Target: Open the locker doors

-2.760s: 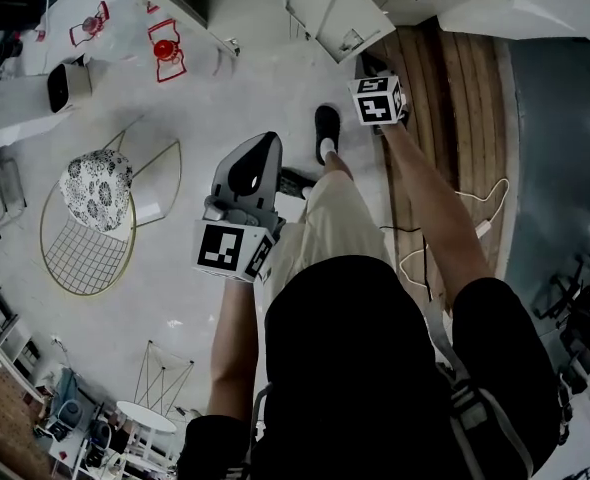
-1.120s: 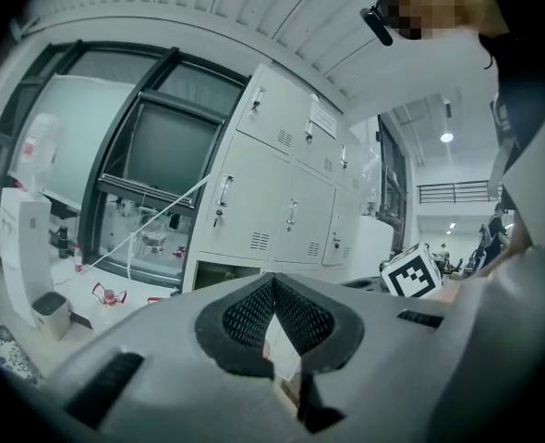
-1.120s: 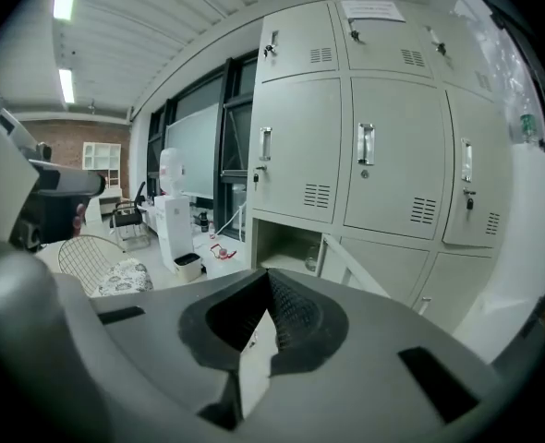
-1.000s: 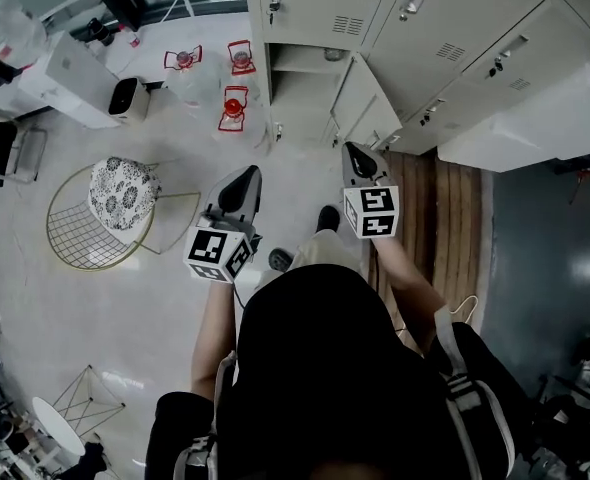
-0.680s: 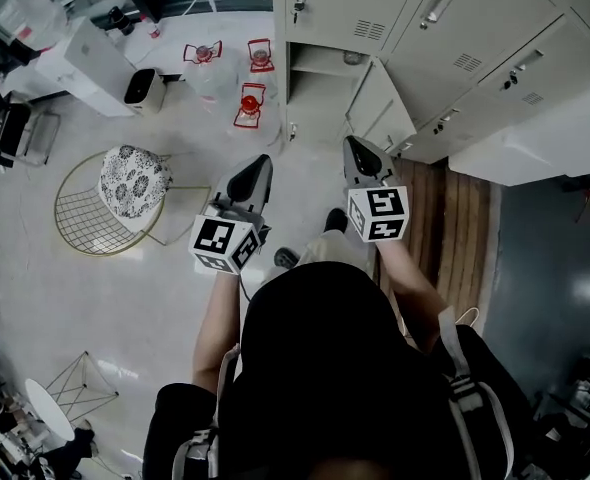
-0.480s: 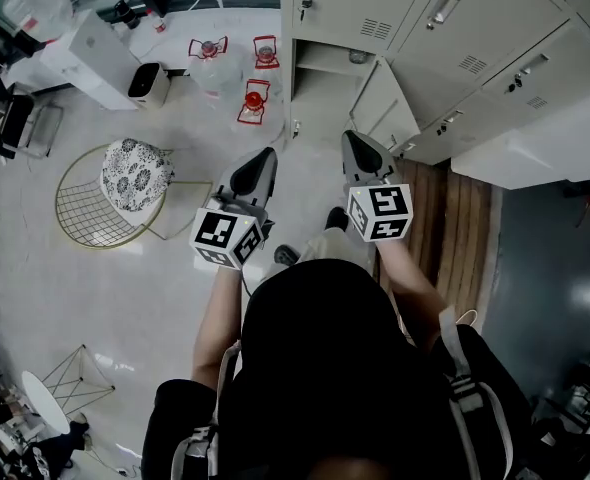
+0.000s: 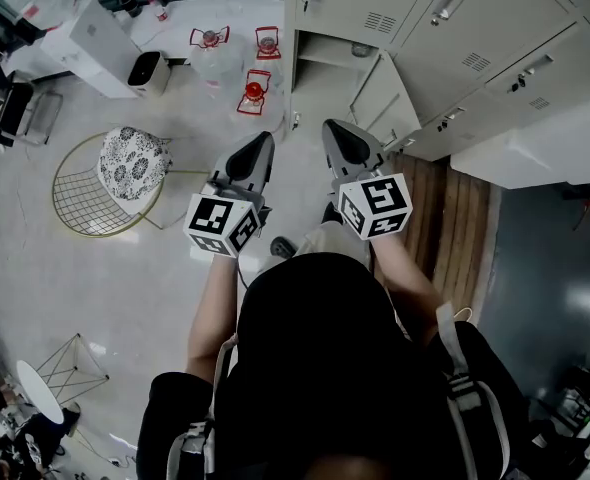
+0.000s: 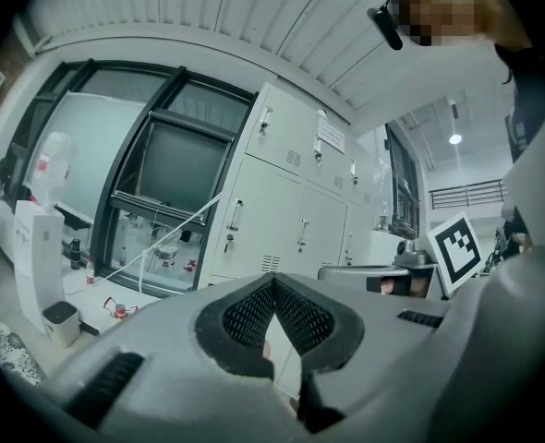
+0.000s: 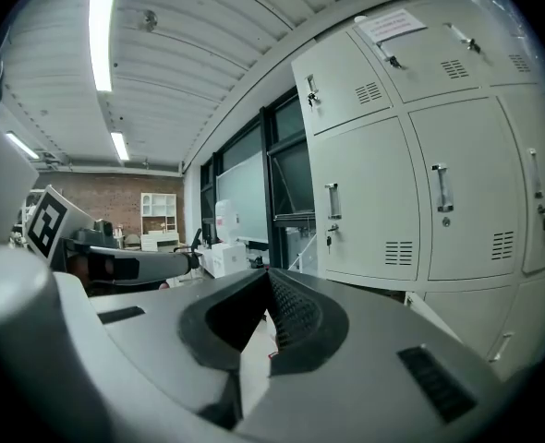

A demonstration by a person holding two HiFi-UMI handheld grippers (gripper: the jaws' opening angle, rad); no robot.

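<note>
A bank of pale grey lockers (image 7: 455,28) stands ahead of me; one low door (image 7: 380,93) hangs open beside an open compartment, and the other doors look closed. My left gripper (image 7: 258,146) and right gripper (image 7: 330,133) are side by side over the floor, short of the lockers and touching nothing. In the left gripper view the jaw tips (image 8: 272,280) meet, with the lockers (image 8: 282,210) beyond them. The right gripper view shows its jaws (image 9: 268,275) shut and empty, with closed doors and handles (image 9: 393,183) to the right.
A gold wire chair with a patterned cushion (image 7: 125,173) stands on the floor to the left. Red lanterns (image 7: 253,90) sit near the lockers' left end. A white box (image 7: 85,43) is at far left. Wood flooring (image 7: 455,218) and a white counter (image 7: 545,143) lie to the right.
The head view has swung up from the floor to the lockers. Both grippers have edged forward toward them, the right one shifting a little left. Both stay shut.
</note>
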